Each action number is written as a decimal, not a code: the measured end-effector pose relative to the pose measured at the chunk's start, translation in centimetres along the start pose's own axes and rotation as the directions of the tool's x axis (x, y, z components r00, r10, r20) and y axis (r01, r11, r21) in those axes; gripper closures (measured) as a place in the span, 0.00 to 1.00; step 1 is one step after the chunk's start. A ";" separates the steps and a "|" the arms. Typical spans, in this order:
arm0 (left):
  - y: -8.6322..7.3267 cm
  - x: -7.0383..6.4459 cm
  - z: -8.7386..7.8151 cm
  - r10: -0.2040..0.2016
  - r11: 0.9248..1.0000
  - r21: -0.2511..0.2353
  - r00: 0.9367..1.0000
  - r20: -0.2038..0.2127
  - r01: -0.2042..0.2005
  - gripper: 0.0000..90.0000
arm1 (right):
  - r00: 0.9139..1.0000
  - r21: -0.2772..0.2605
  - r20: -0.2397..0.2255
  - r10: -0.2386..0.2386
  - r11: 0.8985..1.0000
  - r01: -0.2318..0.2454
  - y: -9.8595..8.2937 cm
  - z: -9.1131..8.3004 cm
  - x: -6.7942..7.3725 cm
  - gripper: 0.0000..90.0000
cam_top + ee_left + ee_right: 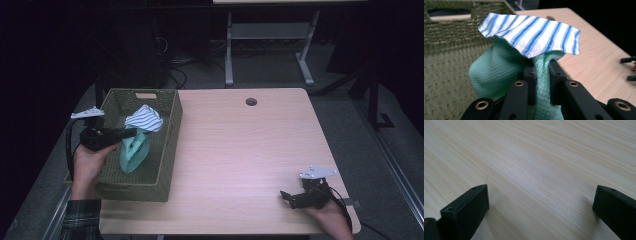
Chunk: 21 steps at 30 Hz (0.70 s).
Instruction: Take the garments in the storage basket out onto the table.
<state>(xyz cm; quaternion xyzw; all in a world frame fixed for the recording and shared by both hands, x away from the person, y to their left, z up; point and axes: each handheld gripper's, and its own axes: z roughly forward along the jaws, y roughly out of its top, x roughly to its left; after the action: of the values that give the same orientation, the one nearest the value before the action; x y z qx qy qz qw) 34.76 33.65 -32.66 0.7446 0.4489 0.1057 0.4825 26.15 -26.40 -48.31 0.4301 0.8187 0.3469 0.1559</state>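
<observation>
My left gripper [131, 131] hangs over the woven green basket [167, 150] at the table's left, shut on a mint-green waffle cloth [134, 152] that dangles into the basket. In the left gripper view the jaws pinch the mint cloth [541, 75], and a blue-and-white striped cloth [534, 35] drapes over its top. The striped cloth [145, 119] sits just beyond the jaws in the high view. My right gripper [289, 197] rests low over the table's near right corner, jaws wide apart with bare wood between them [541, 202].
The light wood table [250, 150] has a round cable hole [251, 101] near its far edge. A white-legged desk frame [270, 45] and cables lie on the dark floor behind. The basket's far wall has a handle slot [145, 95].
</observation>
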 end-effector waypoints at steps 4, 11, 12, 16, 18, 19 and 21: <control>0.5 -0.4 -0.4 0.005 1.000 -0.029 1.000 0.029 -0.004 0.88 | 1.000 0.000 0.002 -0.004 1.000 0.004 0.0 0.0 0.0 0.00; 1.4 -1.4 -0.9 0.020 0.998 -0.069 0.997 0.077 -0.015 0.88 | 1.000 -0.001 0.001 -0.002 1.000 0.002 0.0 0.0 0.0 0.00; 1.5 -1.5 -0.9 0.024 0.997 -0.075 0.996 0.081 -0.018 0.88 | 1.000 0.000 0.001 -0.002 1.000 0.002 0.0 0.0 0.0 0.00; 1.9 -2.1 -1.1 0.038 0.996 -0.089 0.994 0.099 -0.029 0.88 | 1.000 -0.001 0.002 -0.004 1.000 0.004 0.0 0.0 0.0 0.00; 2.1 -2.4 -1.2 0.046 0.995 -0.096 0.993 0.109 -0.035 0.88 | 1.000 -0.001 0.002 -0.004 1.000 0.004 0.0 0.0 0.0 0.00; 2.2 -2.6 -1.2 0.047 0.994 -0.103 0.993 0.110 -0.035 0.88 | 1.000 -0.001 0.003 -0.005 1.000 0.005 0.0 0.0 0.0 0.00; 2.5 -3.1 -1.3 0.053 0.992 -0.116 0.991 0.124 -0.039 0.88 | 1.000 -0.001 0.004 -0.005 1.000 0.005 0.0 0.0 0.0 0.00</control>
<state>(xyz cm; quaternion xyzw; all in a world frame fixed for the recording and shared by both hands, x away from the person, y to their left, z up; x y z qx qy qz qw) 33.65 31.79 -29.09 0.7314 0.3932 0.0946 0.5490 26.15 -26.36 -48.33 0.4287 0.8194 0.3460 0.1584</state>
